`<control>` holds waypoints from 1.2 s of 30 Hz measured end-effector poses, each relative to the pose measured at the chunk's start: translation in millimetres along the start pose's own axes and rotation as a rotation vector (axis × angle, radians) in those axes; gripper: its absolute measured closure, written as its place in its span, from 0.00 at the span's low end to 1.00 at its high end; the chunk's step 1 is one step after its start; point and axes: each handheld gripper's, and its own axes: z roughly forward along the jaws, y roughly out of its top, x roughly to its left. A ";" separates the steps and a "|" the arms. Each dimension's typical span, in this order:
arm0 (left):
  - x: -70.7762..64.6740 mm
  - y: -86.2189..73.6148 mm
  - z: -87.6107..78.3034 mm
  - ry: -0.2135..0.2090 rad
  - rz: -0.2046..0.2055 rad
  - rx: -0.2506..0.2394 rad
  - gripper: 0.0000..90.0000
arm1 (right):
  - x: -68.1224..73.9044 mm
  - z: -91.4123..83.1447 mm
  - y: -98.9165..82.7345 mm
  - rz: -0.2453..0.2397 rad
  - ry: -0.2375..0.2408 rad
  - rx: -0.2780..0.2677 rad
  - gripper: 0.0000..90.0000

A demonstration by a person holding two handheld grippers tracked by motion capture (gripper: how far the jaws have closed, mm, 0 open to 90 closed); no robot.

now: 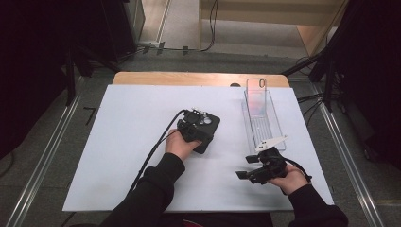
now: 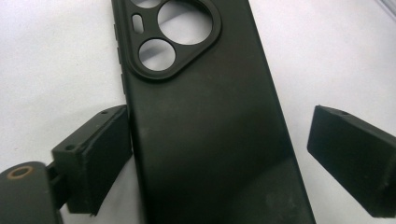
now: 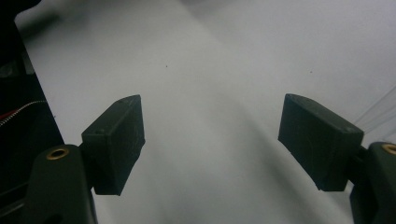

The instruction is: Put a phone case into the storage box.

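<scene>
Item: black phone case (image 2: 210,121), soft-looking, matte, camera cut-out at its far end; lying flat on the white table sheet (image 1: 123,142), left of centre. Item: my left gripper (image 2: 219,158), set down over the case, jaws wide apart; the left pad (image 2: 100,154) stands against the case's long edge, the right pad (image 2: 350,158) is well clear of the other edge, so nothing is gripped. Risk, as I judge it: if I close from here, the near pad would shove the case sideways across the smooth sheet before the far pad arrives, and the case could skew or slide out; a thin, flexible shell may also buckle or pop upward under a squeeze on its edges. Item: my right gripper (image 1: 259,169), held low over the sheet near the front right, jaws parted and empty, white sheet between the pads in the right gripper view. Item: clear plastic tray (image 1: 265,124), long and narrow, standing at the right of the sheet, with a clear phone case (image 1: 257,97) lying in its far end. Risk: the right gripper sits just beside the tray's near end, and its cable or grey plate (image 1: 270,142) could nudge the light tray if I swing that hand toward the black case.
</scene>
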 end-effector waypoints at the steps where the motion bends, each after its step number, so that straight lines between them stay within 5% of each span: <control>1: -2.2 -0.2 1.5 0.010 0.000 -0.004 0.03 | 0.1 0.1 0.0 0.000 0.000 0.000 0.23; 11: -16.7 -6.1 6.9 0.146 0.065 -0.025 0.08 | 0.3 0.2 -0.1 -0.006 -0.004 0.003 0.23; 36: -19.0 -9.8 5.8 0.179 0.003 -0.068 0.15 | 0.5 0.9 0.3 -0.009 -0.003 0.007 0.23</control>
